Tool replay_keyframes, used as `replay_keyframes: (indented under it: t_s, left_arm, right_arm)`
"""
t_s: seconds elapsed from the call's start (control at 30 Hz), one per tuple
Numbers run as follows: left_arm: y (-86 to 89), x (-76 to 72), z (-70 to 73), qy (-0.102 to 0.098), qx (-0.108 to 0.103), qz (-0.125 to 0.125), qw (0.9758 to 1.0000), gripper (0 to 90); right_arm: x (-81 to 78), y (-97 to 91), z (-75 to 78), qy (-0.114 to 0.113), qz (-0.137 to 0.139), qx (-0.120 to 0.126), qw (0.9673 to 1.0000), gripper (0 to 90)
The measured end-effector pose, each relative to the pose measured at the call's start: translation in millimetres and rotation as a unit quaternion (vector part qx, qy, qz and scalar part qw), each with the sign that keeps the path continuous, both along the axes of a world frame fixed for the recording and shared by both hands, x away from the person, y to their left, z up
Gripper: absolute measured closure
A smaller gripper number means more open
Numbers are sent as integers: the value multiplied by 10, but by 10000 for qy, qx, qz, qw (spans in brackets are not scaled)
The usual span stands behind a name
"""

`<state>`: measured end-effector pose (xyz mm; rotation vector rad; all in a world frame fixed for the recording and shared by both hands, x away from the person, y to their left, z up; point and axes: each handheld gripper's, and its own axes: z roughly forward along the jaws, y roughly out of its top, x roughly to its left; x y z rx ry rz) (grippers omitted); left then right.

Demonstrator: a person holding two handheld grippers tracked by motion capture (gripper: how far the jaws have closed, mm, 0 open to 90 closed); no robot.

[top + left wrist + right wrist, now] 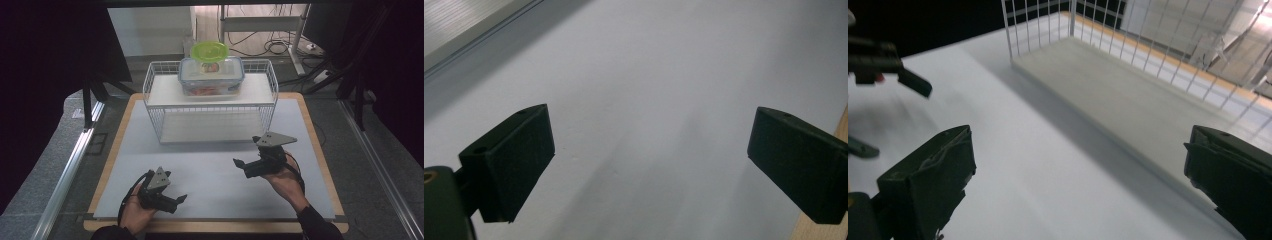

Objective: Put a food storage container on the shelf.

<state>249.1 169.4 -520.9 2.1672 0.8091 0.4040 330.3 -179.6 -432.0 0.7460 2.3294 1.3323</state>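
So the clear plastic container with the blue-trimmed lid sits on the top shelf of the white wire rack at the far side of the table, with a lime green lid perched on top of it (something reddish is visible inside, too blurry to name). Both tongs hang low over the near half of the table, well apart from the container. The left gripper is at the near left, jaws spread wide over bare white surface with nothing between them. The right gripper is closer to the rack, just in front of its lower shelf, also released and empty, pointing left.
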Motion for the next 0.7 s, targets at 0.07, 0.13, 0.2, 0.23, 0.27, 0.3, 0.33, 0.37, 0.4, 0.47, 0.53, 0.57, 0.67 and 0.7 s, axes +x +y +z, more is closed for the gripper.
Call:
replay_keyframes:
  t_s: [0.07, 0.13, 0.2, 0.23, 0.27, 0.3, 0.33, 0.37, 0.4, 0.47, 0.53, 0.57, 0.67, 0.7]
  left_arm:
    - [-1, 3, -1, -11, 21, -9, 10000, 47]
    - [-4, 2, -3, 1, 24, -5, 10000, 47]
    - [-4, 4, -5, 3, 23, -1, 10000, 47]
    - [-4, 5, -5, 2, 24, -2, 10000, 47]
    - [-4, 5, -6, 1, 24, -1, 10000, 47]
    - [-6, 4, -7, 9, 20, 2, 10000, 47]
    - [-5, 4, -7, 8, 25, -1, 10000, 47]
    - [-6, 4, -8, 11, 24, 2, 10000, 47]
    - [-7, 4, -9, 11, 24, 4, 10000, 47]
    - [-7, 5, -10, 10, 27, 2, 10000, 47]
    - [-9, 5, -15, 15, 15, 11, 10000, 46]
    - [-9, 6, -16, 17, 25, 8, 10000, 46]
    - [-10, 6, -19, 26, 31, 1, 10000, 46]
    - [-9, 7, -21, 29, 35, -2, 10000, 46]
  right_arm:
    - [-28, -52, -76, 14, -28, -87, 10000, 0]
    - [-54, -100, -138, 53, -88, -170, 9998, 0]
    - [-83, -151, -203, 81, -143, -200, 9997, 0]
    - [-90, -167, -225, 93, -146, -214, 9996, 0]
    - [-101, -180, -245, 115, -160, -221, 9996, 0]
    - [-117, -197, -270, 126, -166, -230, 9995, 0]
    - [-138, -215, -298, 107, -169, -258, 9995, 2]
    - [-151, -224, -312, 102, -175, -283, 9994, 3]
    - [-173, -236, -335, 96, -180, -314, 9993, 5]
    - [-206, -254, -374, 97, -179, -341, 9992, 5]
    - [-238, -266, -418, 130, -174, -391, 9990, 5]
    - [-250, -271, -441, 117, -162, -433, 9989, 5]
    - [-291, -285, -505, 140, -176, -553, 9982, 4]
    - [-301, -292, -526, 157, -181, -590, 9980, 4]
